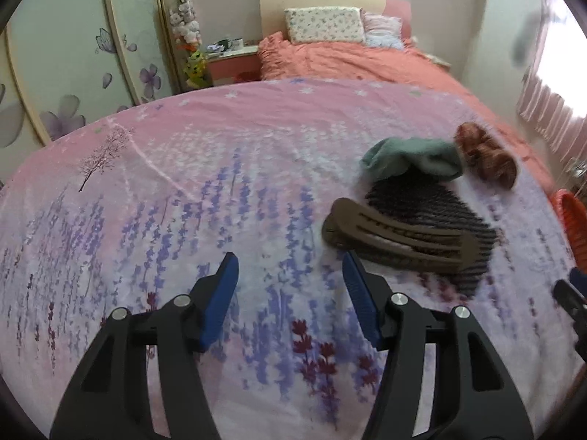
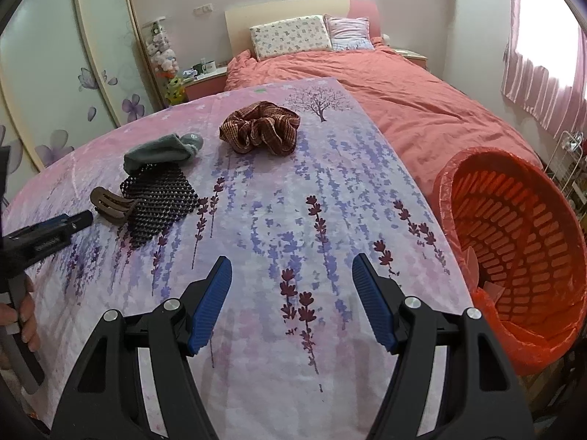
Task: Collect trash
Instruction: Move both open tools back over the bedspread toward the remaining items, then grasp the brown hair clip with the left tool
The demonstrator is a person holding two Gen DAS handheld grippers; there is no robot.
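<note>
A brown hair claw clip (image 1: 400, 238) lies on a black mesh mat (image 1: 440, 212), just right of and beyond my left gripper (image 1: 290, 267). That gripper is open above the floral cloth with nothing between its fingers. Behind the mat lie a teal sock (image 1: 414, 159) and a red-brown scrunchie (image 1: 484, 154). The right wrist view shows the clip (image 2: 112, 205), mat (image 2: 157, 201), sock (image 2: 161, 150) and scrunchie (image 2: 260, 130) at far left. My right gripper (image 2: 291, 267) is open and empty over bare cloth. An orange basket (image 2: 513, 242) with a red liner stands at the table's right edge.
The table wears a pink and lavender floral cloth (image 2: 293, 190). Beyond it is a bed with a coral duvet (image 2: 385, 88) and pillows, a nightstand (image 2: 205, 77), and a flower-printed wardrobe (image 2: 55, 84) on the left. A person's hand (image 2: 25, 315) holds the left gripper's handle.
</note>
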